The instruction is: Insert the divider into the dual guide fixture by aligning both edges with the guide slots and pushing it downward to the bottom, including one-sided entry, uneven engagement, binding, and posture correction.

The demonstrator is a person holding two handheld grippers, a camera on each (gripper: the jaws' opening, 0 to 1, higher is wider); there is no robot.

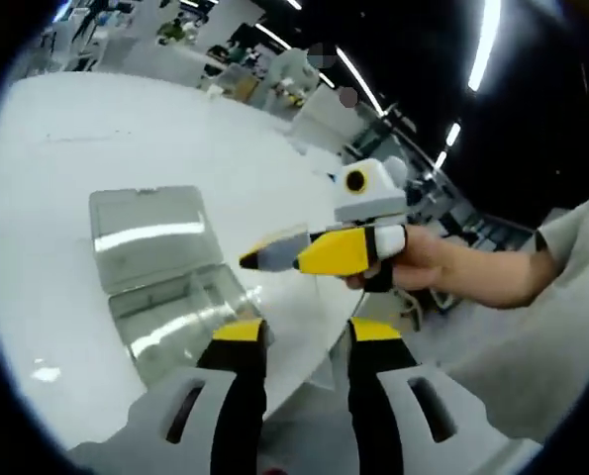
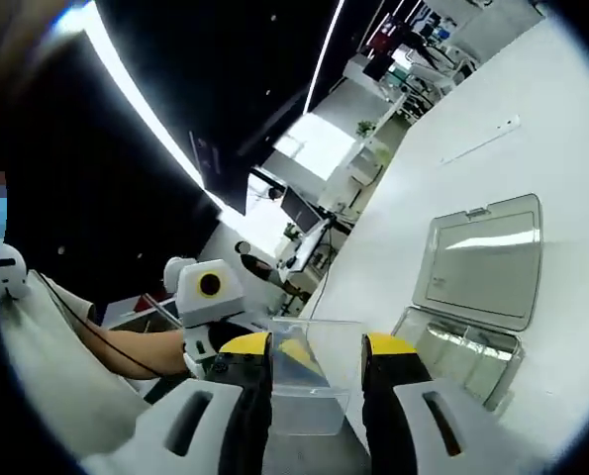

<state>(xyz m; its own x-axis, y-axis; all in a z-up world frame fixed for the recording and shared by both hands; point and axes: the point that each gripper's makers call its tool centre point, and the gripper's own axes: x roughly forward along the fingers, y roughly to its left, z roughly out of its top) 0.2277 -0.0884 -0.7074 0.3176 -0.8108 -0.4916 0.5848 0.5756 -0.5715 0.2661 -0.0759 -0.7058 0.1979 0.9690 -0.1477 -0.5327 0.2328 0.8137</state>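
While the right gripper (image 2: 317, 348) pinches the clear divider (image 2: 309, 381) off the table (image 1: 66, 119), the left gripper (image 1: 306, 334) is open; square it over the box (image 1: 170, 287) first.

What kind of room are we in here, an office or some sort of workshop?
Probably an open-plan lab or office workspace: long ceiling strip lights, desks with dark computer monitors in the background, and a large white worktable holding a clear plastic hinged box.
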